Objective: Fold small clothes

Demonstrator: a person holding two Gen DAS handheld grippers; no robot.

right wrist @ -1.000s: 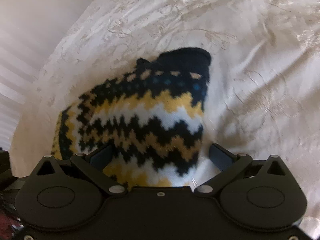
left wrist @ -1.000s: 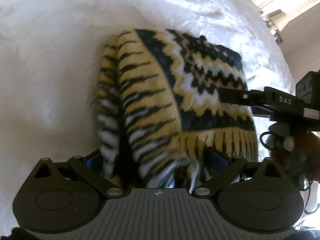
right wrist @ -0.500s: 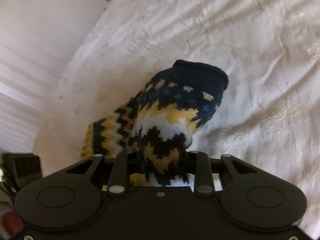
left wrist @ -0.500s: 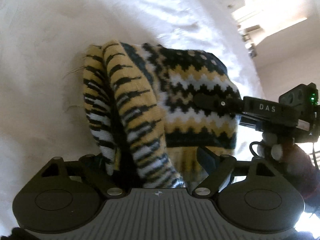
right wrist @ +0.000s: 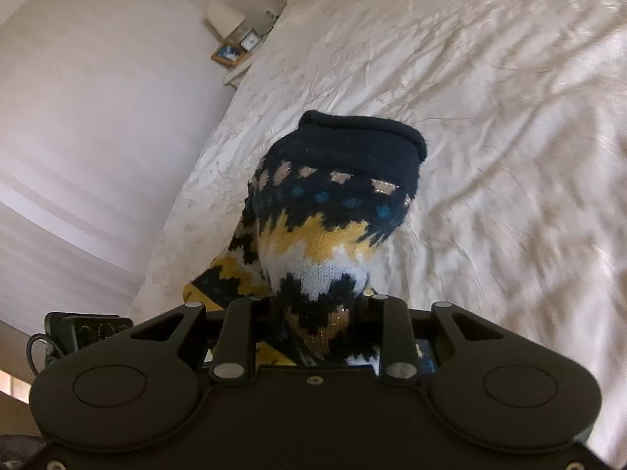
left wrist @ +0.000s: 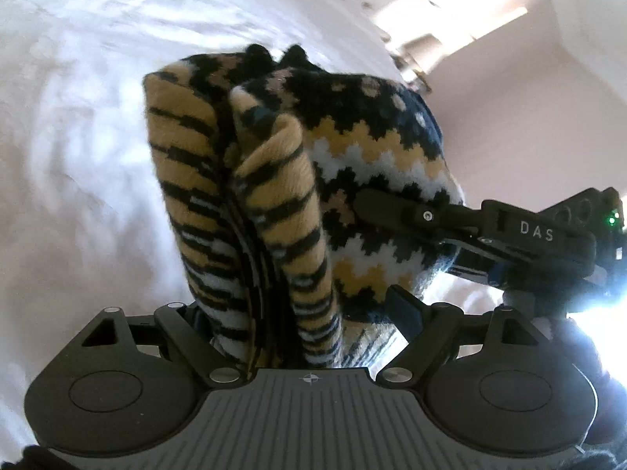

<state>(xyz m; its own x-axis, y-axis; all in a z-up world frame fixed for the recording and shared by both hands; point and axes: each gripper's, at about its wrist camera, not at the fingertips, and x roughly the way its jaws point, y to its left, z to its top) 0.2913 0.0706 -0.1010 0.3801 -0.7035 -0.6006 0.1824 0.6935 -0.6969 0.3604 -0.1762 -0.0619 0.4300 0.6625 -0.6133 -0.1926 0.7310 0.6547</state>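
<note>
In the left wrist view, my left gripper [left wrist: 298, 313] at the bottom centre has closed onto a thick bunch of the knitted sweater [left wrist: 274, 180], which fills the middle of the frame, lifted above the white bedspread [left wrist: 78, 137]. The jaws stand wide because the wad between them is bulky, and I judge that the risk here: the striped folds could slide out unevenly, so the fold comes out crooked. The right gripper [left wrist: 368, 205] reaches in from the right edge, pinching the patterned side. In the right wrist view, that gripper [right wrist: 317, 309] at bottom centre is clamped narrowly on a gathered bit of the sweater [right wrist: 337, 203], with the dark collar hanging towards the middle of the frame over the bedspread [right wrist: 490, 98]. Such a small bite could slip if the two hands pull apart, I think. My count: one sweater, two grippers, one bedspread, and in the upper left one lamp [right wrist: 225, 19] and two small frames [right wrist: 235, 49].
</note>
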